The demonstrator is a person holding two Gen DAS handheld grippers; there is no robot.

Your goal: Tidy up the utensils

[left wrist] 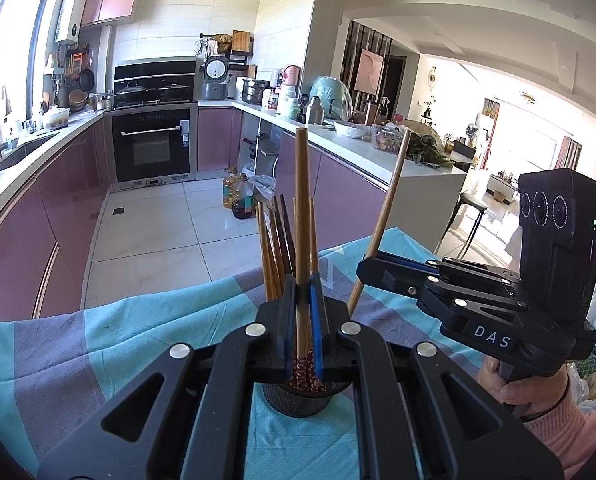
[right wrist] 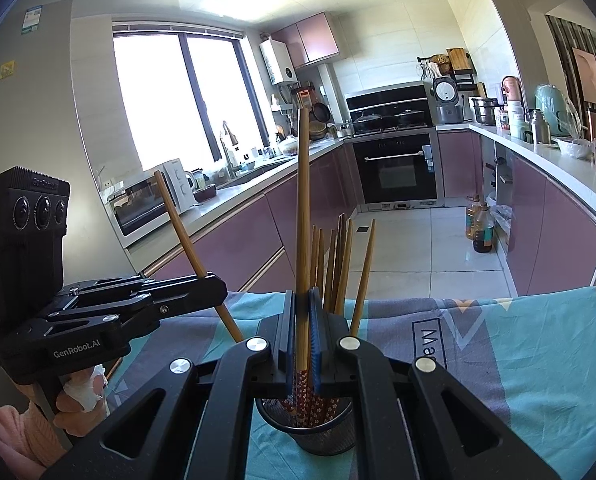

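Kitchen counters curve behind a cloth-covered table (left wrist: 138,332). Each gripper clamps one chopstick: the left gripper (left wrist: 303,312) and right gripper (right wrist: 303,332) hold theirs upright above the mesh holder (right wrist: 322,436) just below both.

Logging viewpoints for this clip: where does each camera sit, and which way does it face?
Left wrist: on the left gripper, shut on a chopstick, facing the kitchen; the person's right hand shows.
Right wrist: on the right gripper, shut on another chopstick, facing the window; the left hand shows.
Shared: mesh holder, teal cloth, oven.
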